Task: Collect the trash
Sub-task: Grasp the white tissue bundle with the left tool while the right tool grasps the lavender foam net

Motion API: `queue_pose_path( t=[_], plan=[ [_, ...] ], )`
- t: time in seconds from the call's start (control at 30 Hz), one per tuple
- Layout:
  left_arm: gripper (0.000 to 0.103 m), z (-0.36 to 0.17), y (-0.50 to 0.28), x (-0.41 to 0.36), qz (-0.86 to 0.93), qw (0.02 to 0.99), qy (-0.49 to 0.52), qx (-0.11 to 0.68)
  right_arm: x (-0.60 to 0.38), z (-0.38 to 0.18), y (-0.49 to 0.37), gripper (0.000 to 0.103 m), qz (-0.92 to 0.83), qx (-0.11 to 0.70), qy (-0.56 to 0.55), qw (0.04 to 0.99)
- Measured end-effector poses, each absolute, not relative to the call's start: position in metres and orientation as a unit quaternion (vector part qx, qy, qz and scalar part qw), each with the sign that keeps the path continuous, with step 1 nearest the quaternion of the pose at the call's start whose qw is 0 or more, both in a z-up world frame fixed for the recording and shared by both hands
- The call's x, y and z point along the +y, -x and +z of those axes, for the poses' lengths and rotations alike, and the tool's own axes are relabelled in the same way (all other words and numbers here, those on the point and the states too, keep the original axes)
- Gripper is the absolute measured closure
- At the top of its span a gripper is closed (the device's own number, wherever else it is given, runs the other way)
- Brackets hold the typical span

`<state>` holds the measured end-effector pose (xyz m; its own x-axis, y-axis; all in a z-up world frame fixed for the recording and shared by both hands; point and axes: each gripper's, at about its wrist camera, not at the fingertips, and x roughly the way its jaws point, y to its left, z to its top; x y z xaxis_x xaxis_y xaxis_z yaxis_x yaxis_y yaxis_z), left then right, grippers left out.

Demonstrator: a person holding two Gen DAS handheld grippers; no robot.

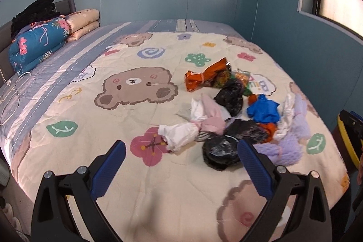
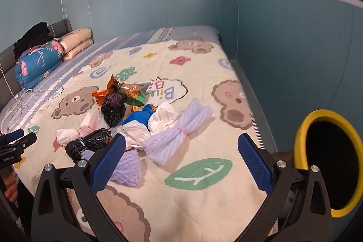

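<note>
Am holding left gripper (image 1: 181,162) and right gripper (image 2: 181,158) spread wide, grasping nothing, above crumpled plastic trash pile (image 1: 236,106) on cream bear-print quilt (image 1: 136,174); yellow-rimmed round bin (image 2: 329,165) standing beside bed.

We see a soft, quilted cloth bedspread (image 1: 140,174), matt. On it lie crinkled glossy black plastic bags (image 1: 221,152), a shiny orange foil wrapper (image 1: 204,78), and lilac foam netting (image 2: 179,135). Near right, a smooth yellow-rimmed bin (image 2: 326,165).
</note>
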<state>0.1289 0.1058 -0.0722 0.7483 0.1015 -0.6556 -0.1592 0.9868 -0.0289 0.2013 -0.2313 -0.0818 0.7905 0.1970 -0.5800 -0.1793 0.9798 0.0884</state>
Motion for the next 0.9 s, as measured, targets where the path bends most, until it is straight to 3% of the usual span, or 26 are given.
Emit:
queue_pose_path(
  t=[0.5, 0.63, 0.9],
  plan=[
    [0.008, -0.13, -0.227, 0.152, 0.051, 0.898, 0.054, 0.434, -0.247, -0.137, -0.326, 0.008, 0.11, 0.44, -0.119, 0.883],
    [0.008, -0.143, -0.239, 0.152, 0.037, 0.891, 0.051, 0.449, -0.246, -0.145, -0.339, 0.017, 0.108, 0.453, -0.129, 0.875],
    [0.028, -0.161, -0.255, 0.141, -0.003, 0.879, 0.041, 0.476, -0.234, -0.164, -0.331, 0.025, 0.124, 0.484, -0.123, 0.857]
  ],
)
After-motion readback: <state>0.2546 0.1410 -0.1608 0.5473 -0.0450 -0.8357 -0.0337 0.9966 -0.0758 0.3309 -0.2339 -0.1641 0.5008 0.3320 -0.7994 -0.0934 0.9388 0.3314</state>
